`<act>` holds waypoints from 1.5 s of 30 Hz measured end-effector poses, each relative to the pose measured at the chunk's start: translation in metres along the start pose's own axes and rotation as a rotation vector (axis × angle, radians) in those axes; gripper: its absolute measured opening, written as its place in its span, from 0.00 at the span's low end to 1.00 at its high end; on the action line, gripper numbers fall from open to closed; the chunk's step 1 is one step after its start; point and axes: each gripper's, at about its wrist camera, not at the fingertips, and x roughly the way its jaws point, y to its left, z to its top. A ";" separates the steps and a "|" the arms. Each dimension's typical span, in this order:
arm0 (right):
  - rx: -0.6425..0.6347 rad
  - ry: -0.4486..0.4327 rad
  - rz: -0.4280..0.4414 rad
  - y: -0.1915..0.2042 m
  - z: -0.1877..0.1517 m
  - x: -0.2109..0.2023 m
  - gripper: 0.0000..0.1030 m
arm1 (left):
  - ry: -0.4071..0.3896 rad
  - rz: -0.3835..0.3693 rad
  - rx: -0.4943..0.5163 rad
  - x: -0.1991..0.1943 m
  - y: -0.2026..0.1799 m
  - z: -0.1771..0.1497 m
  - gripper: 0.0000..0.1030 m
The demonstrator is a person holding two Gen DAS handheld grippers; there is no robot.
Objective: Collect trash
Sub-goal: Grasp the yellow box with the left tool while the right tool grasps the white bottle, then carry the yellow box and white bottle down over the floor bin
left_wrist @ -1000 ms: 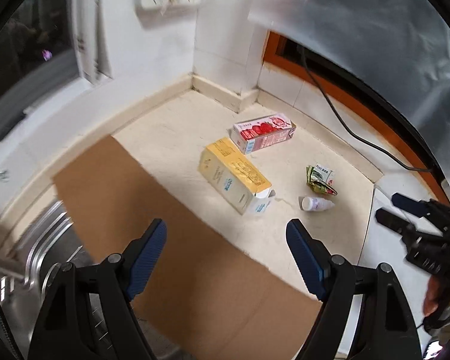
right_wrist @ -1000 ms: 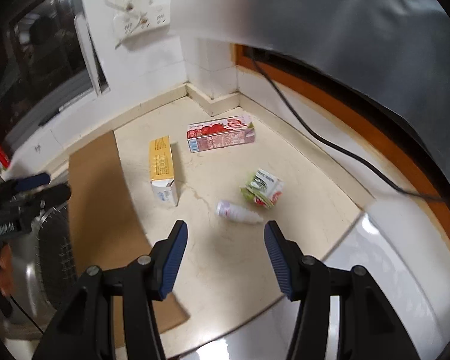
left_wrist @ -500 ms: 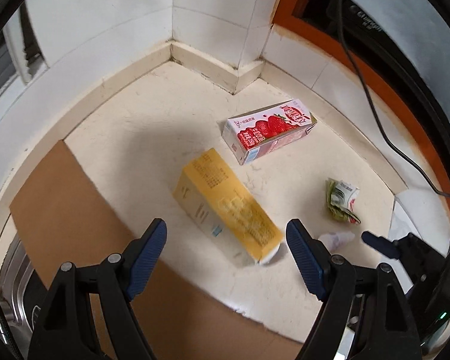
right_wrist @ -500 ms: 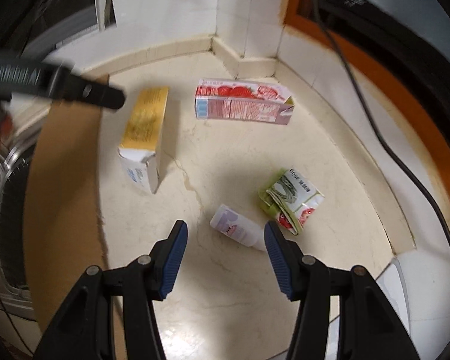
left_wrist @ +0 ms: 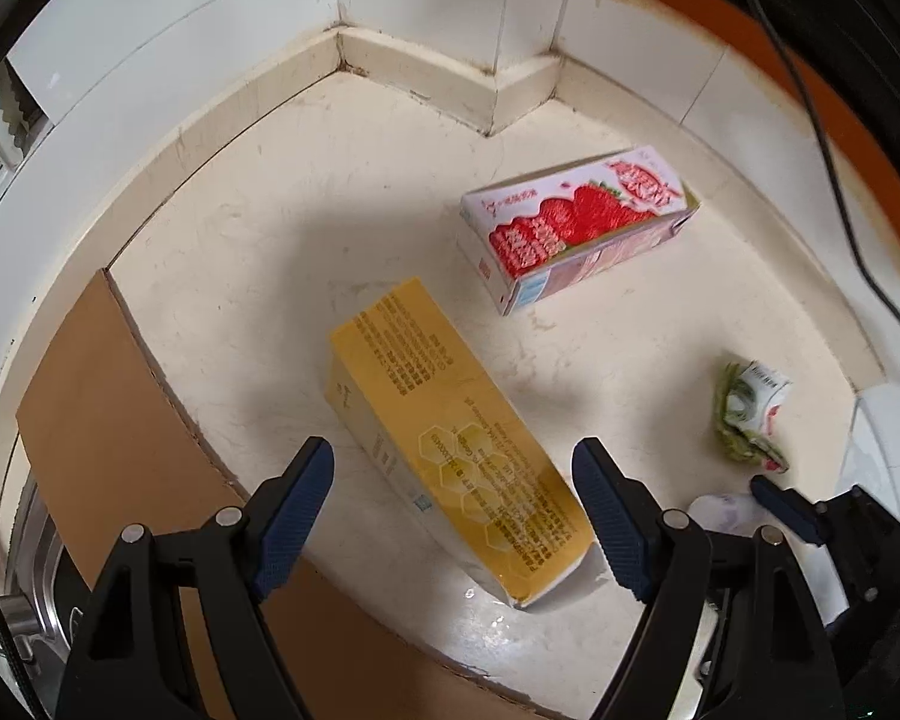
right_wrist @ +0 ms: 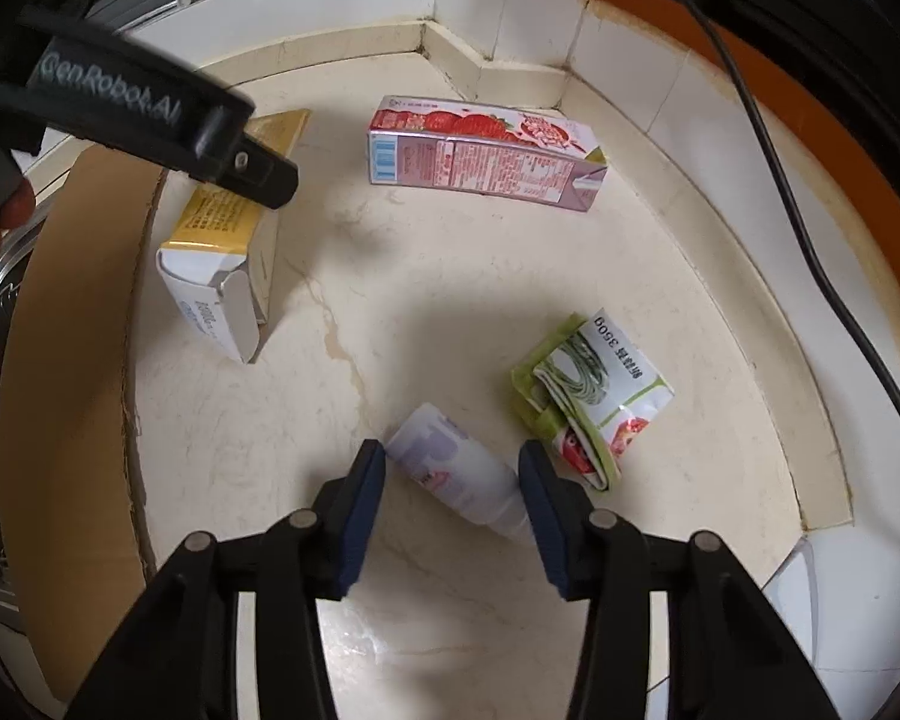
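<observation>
Yellow carton (left_wrist: 450, 438) lying flat, open end nearest left tool (left_wrist: 453, 480)

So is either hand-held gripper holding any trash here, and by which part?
Nothing is held. The left hand-held gripper is open astride the yellow carton; the right hand-held gripper is open around the small white bottle, fingers not closed on it.

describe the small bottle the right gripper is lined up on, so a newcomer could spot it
Start at the tiled corner of the cream counter. Come forward past the strawberry carton, to the left of the crumpled green packet. The small white bottle lies on its side between the right gripper fingers; it is the only rounded, plain white piece.
</observation>
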 end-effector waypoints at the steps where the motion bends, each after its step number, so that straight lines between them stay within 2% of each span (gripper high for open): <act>1: 0.011 -0.001 0.003 -0.001 0.000 0.000 0.45 | 0.001 0.001 0.006 0.001 -0.001 -0.002 0.78; 3: 0.041 -0.001 0.011 -0.004 0.000 0.000 0.45 | 0.003 0.004 0.018 0.003 -0.001 -0.006 0.77; 6: 0.073 0.004 0.018 -0.006 -0.003 -0.001 0.45 | 0.009 -0.007 0.015 0.005 0.003 -0.011 0.69; 8: 0.093 0.007 0.022 -0.007 -0.004 -0.002 0.44 | 0.018 -0.020 0.004 0.007 0.006 -0.015 0.53; 12: 0.128 0.008 0.017 -0.005 -0.010 -0.006 0.44 | 0.001 -0.001 0.004 0.005 0.009 -0.024 0.42; 20: 0.164 0.003 0.010 -0.001 -0.024 -0.021 0.43 | -0.058 -0.014 0.023 -0.015 0.004 -0.047 0.39; 27: 0.209 -0.036 -0.008 -0.001 -0.040 -0.053 0.43 | -0.120 -0.050 0.090 -0.061 -0.014 -0.077 0.39; 34: 0.229 -0.094 -0.012 0.008 -0.068 -0.103 0.43 | -0.194 -0.078 0.132 -0.125 -0.028 -0.128 0.39; 41: 0.227 -0.152 0.043 0.019 -0.112 -0.161 0.42 | -0.269 -0.077 0.128 -0.194 -0.038 -0.187 0.39; 42: 0.222 -0.158 0.052 0.021 -0.118 -0.169 0.23 | -0.282 -0.077 0.127 -0.205 -0.042 -0.198 0.39; 45: 0.227 -0.165 0.095 0.023 -0.139 -0.191 0.23 | -0.317 -0.078 0.128 -0.234 -0.052 -0.228 0.39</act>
